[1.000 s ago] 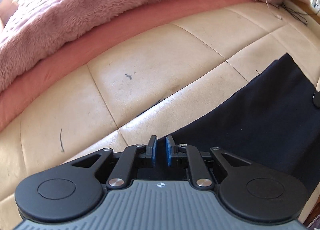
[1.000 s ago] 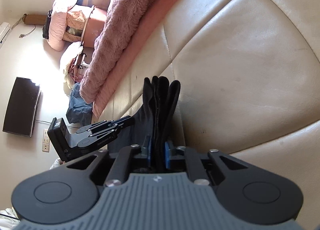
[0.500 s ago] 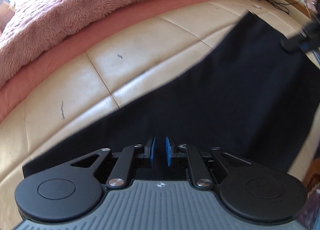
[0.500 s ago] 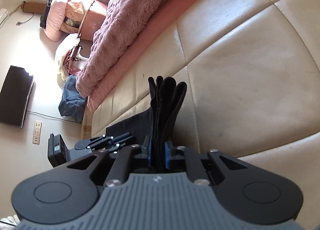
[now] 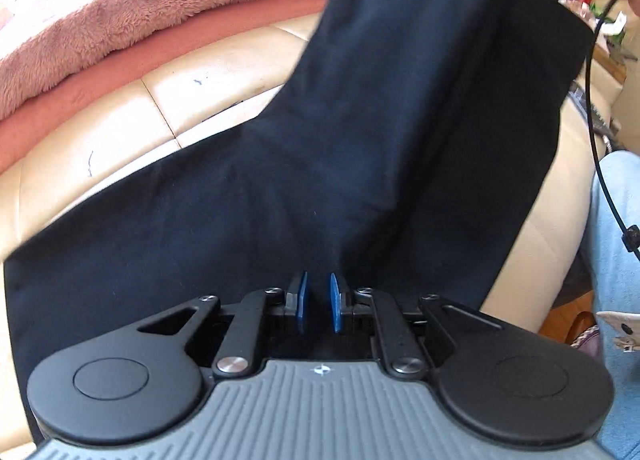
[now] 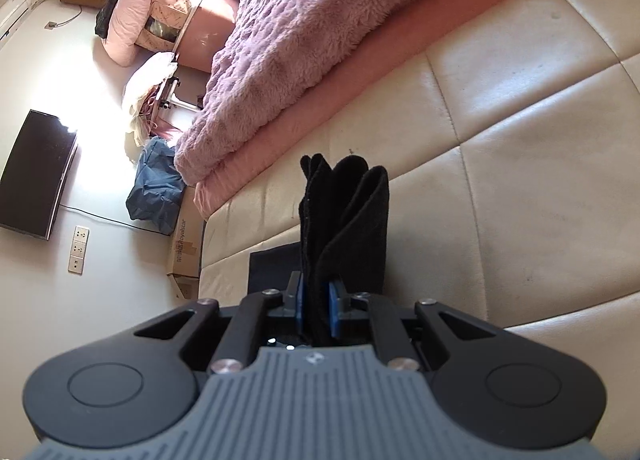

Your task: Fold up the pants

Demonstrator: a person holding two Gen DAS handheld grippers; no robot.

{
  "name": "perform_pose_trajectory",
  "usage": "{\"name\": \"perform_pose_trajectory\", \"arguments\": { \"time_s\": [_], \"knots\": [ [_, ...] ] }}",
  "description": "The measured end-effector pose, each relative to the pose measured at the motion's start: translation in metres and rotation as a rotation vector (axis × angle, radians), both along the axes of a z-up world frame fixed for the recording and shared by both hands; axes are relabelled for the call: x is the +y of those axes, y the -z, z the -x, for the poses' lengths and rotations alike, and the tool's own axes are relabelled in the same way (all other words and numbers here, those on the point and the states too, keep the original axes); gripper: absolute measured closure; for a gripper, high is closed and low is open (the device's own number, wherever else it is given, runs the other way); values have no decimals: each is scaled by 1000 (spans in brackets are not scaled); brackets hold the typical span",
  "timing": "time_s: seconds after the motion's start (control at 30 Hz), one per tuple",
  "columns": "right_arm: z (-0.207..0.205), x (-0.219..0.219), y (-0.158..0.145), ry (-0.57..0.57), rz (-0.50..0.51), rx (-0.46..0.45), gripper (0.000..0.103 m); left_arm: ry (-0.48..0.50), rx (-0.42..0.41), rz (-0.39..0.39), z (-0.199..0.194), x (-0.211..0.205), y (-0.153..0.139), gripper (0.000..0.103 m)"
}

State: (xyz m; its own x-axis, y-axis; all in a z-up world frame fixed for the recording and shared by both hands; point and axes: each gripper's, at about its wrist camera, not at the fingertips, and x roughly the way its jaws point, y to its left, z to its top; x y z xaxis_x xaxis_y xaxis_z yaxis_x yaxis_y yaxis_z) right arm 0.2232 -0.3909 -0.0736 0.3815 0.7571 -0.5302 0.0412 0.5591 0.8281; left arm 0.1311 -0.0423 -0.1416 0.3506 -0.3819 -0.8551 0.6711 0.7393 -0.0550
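step: carrying fold over | right hand-held gripper (image 6: 316, 314) clamped on bunched end of pants (image 5: 360, 164), raised higher than a second ago | left hand-held gripper (image 5: 318, 306) nearly together, fabric between pads | pants now partly hanging, rest on cream sofa (image 5: 224, 72) | next: lay end down.

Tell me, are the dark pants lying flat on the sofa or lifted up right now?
Partly lifted. The right tool pinches a bunched edge of the pants, raising that end, while the rest still drapes on the cream sofa.
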Motion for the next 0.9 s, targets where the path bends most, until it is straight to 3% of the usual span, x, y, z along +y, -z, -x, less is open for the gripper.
{"name": "perform_pose_trajectory", "arguments": {
  "time_s": [0.1,0.2,0.37,0.5,0.6,0.7,0.9],
  "knots": [
    [-7,22,-21,-20,13,-14,95,-5,8,58,8,13,-8,89],
    [-15,49,-39,-43,38,-23,95,-57,-37,100,11,44,-27,88],
    [-29,102,-58,-78,61,-28,95,-298,-91,84,-12,127,-46,88],
    [-42,152,-60,-117,58,-26,95,-515,12,91,-39,197,-39,88],
    [-53,196,-50,-145,51,-3,95,-651,159,240,-45,250,-23,87],
    [-66,241,-30,-166,41,40,96,-697,263,351,-42,273,-6,85],
    [-77,323,35,-216,80,173,96,-703,295,398,-42,275,6,83]
  ]
}}
